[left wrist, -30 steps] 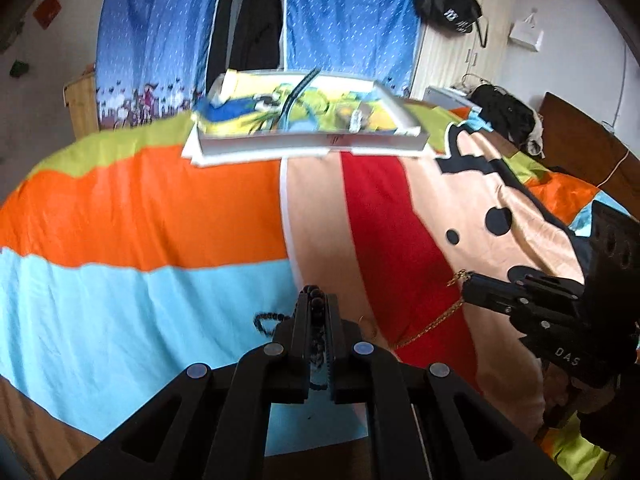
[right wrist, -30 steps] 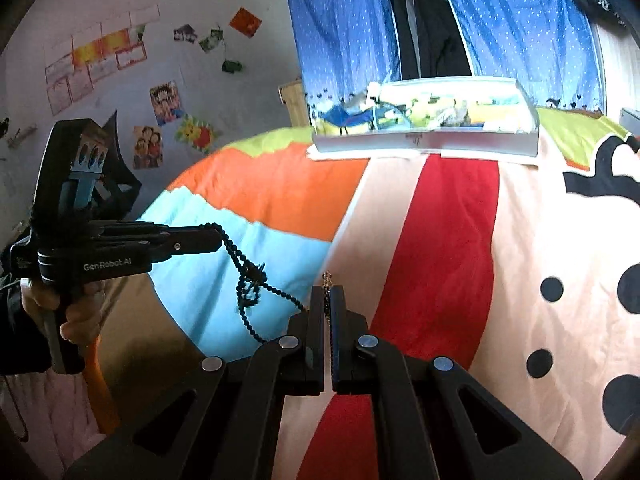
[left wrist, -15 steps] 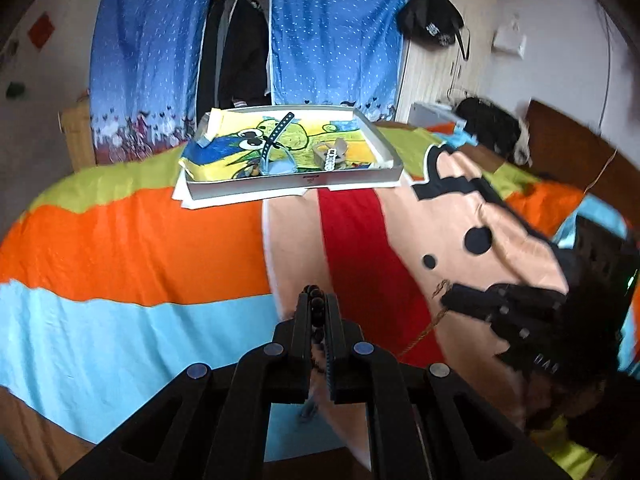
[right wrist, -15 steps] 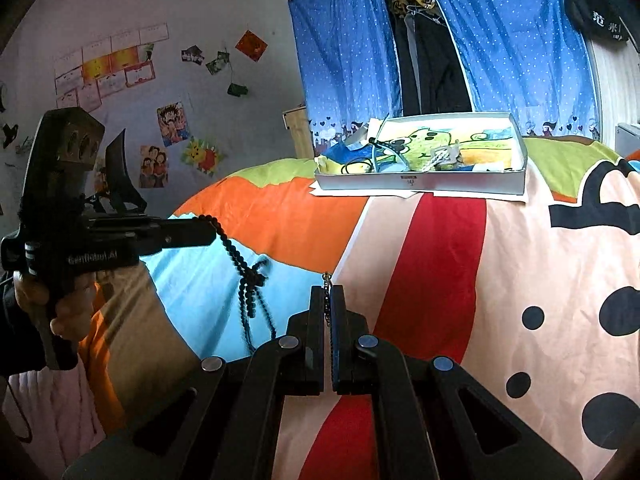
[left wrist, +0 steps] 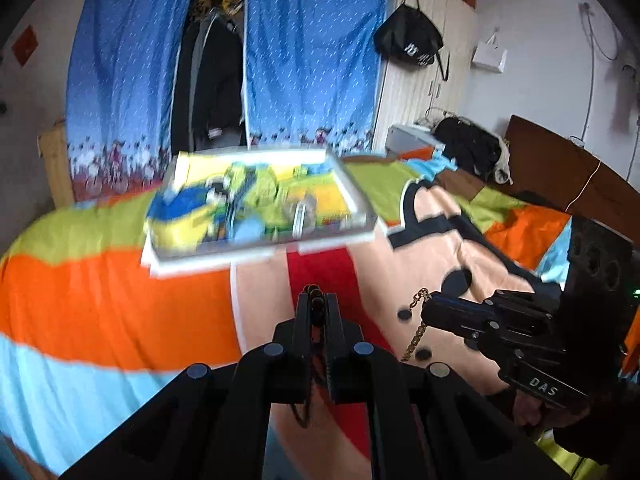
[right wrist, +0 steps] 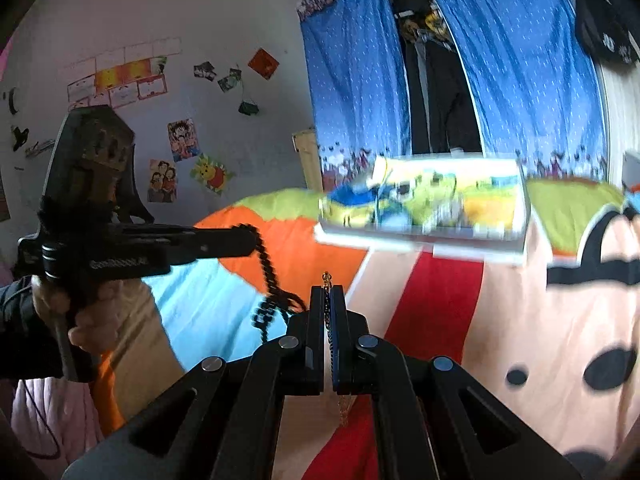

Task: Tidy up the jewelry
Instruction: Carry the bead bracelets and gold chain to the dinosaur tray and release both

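Note:
My left gripper (left wrist: pixel 317 300) is shut on a black bead necklace (left wrist: pixel 316 294) that hangs below its fingers; the beads also dangle from it in the right wrist view (right wrist: pixel 269 276). My right gripper (right wrist: pixel 328 292) is shut on a gold chain (right wrist: pixel 327 280), seen hanging from its tips in the left wrist view (left wrist: pixel 416 332). Both are lifted above the bed. A white tray (left wrist: pixel 256 246) with a yellow and blue cartoon lining holds small jewelry pieces ahead on the bed; it also shows in the right wrist view (right wrist: pixel 424 240).
The bed has a striped cover (left wrist: pixel 100 312) of orange, light blue, red and peach. Blue curtains (left wrist: pixel 312 60) and a wardrobe stand behind the tray. A black bag (left wrist: pixel 468 144) lies at the far right. Posters (right wrist: pixel 180 140) hang on the left wall.
Both grippers have risen and moved forward toward the tray with their necklaces. The black beads and gold chain have lifted off the bed cover and now hang free.

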The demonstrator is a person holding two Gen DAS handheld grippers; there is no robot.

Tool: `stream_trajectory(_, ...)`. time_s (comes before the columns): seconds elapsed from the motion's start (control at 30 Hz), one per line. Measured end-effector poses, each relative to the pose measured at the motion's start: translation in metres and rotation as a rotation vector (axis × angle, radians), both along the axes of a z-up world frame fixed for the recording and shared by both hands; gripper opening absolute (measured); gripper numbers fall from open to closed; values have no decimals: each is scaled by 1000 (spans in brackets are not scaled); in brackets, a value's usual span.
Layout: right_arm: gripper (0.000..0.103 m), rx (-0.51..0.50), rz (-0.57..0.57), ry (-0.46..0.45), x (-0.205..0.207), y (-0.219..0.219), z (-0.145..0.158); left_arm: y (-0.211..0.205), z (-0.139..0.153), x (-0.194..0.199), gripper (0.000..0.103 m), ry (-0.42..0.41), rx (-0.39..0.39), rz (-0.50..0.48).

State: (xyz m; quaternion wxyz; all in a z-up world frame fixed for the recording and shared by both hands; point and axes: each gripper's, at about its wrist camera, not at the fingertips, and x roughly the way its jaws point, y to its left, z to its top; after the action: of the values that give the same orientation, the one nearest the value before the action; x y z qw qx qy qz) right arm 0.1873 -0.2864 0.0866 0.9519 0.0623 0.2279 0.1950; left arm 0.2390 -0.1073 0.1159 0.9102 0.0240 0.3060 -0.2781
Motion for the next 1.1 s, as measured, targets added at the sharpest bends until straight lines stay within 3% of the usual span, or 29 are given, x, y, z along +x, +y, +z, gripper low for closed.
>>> stream_trajectory(0.27, 3, -52, -41, -143, 61, -23, 83, -35, 64, 72, 6, -94, -54, -5)
stream_trajectory(0.5, 2, -114, -142, -135, 131, -49, 107, -71, 76, 144, 6, -101, -98, 21)
stream_trajectory(0.63, 3, -77, -203, -93, 167, -69, 94, -87, 52, 171, 6, -55, -105, 37)
stream_trajectory(0.83, 3, 29, -267, 18, 202, -97, 37, -104, -13, 199, 6, 81, -96, 58)
stream_trajectory(1.1, 3, 9, -262, 158, 215, -100, -33, -114, -69, 212, 6, 181, -11, 60)
